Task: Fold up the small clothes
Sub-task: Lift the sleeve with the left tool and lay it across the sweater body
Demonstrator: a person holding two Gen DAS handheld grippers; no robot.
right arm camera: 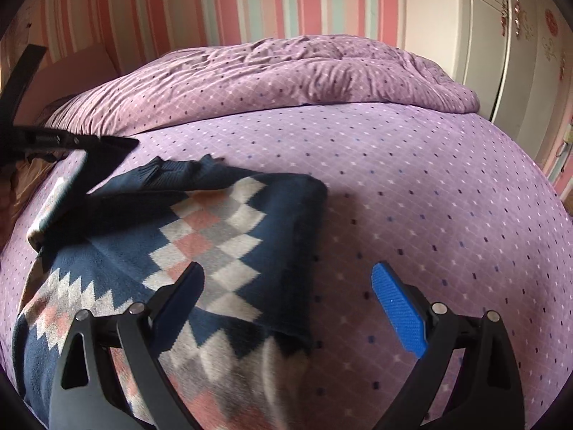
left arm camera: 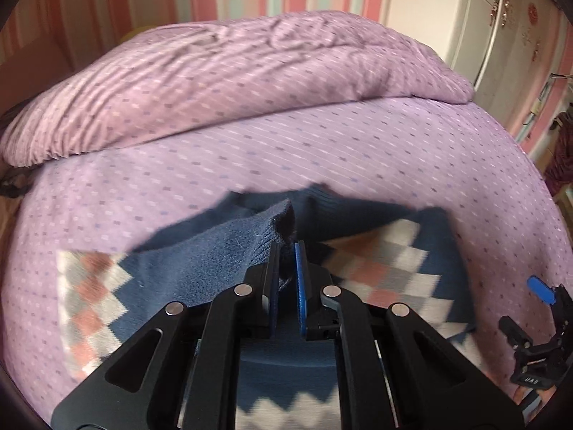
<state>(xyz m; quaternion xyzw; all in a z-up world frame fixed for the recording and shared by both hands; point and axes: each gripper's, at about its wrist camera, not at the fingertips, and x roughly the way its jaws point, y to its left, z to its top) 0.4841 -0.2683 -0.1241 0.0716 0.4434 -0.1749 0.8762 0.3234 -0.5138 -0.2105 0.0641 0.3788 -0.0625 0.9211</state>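
Note:
A small navy sweater (right arm camera: 229, 236) with pink, grey and white diamonds lies on the purple bed sheet (right arm camera: 412, 179), its right side folded over. In the left wrist view my left gripper (left arm camera: 287, 251) is shut on a navy ribbed edge of the sweater (left arm camera: 222, 261) and holds it lifted above the rest. My right gripper (right arm camera: 286, 279) is open and empty, low over the sweater's right edge, its blue pad (right arm camera: 399, 308) over bare sheet. The left gripper shows at the left of the right wrist view (right arm camera: 107, 143). The right gripper shows at the right edge of the left wrist view (left arm camera: 540, 290).
A rumpled purple duvet (left arm camera: 232, 82) is piled along the far side of the bed. A white wardrobe (right arm camera: 501, 43) stands at the back right. A striped pink wall (right arm camera: 250, 0) is behind the bed.

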